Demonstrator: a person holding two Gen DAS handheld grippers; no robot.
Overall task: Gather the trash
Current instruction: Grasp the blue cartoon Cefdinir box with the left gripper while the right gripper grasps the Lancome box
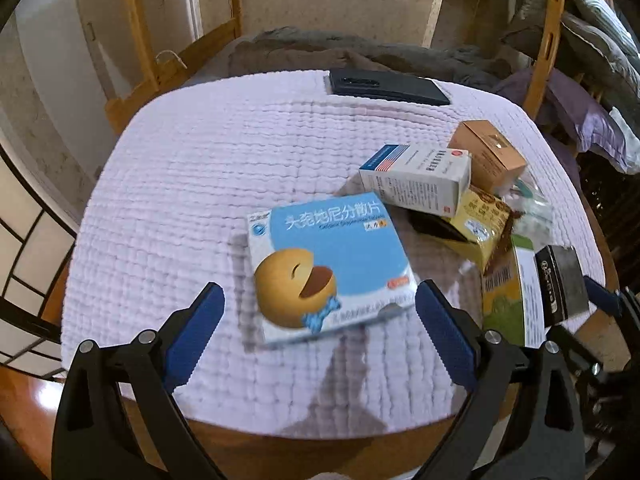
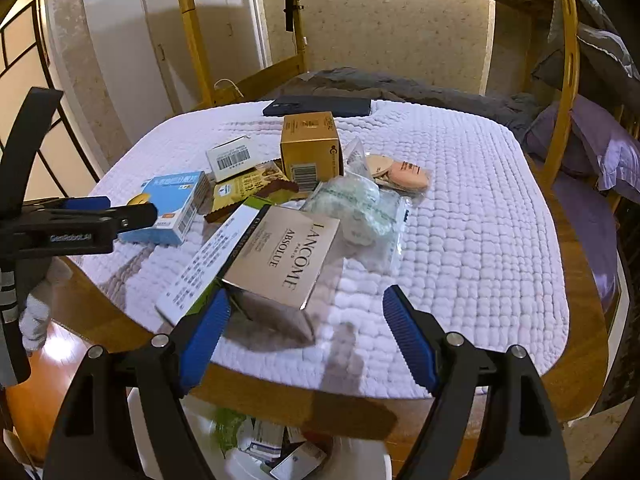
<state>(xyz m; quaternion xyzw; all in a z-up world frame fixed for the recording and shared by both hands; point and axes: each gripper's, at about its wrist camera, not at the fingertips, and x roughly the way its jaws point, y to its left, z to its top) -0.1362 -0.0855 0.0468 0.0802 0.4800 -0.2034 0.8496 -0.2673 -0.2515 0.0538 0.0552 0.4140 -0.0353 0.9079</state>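
Left claw (image 1: 320, 312): fingers apart, blue medicine box (image 1: 330, 266) between them on the quilted worktop (image 1: 192, 184); right claw (image 2: 306, 328): apart, Lancôme box (image 2: 282, 256) just ahead

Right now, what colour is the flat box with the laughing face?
Light blue and white, with an orange-yellow face; the medicine box shows best in the left wrist view.

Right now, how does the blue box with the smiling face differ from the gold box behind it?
The blue box is flat and wide, lying on its broad face; the gold box is cube-like and stands taller. The blue box sits at the pile's left edge, near the left tongs; the gold box sits farther back. Both are closed cartons with barcodes, resting on the white quilted mat.
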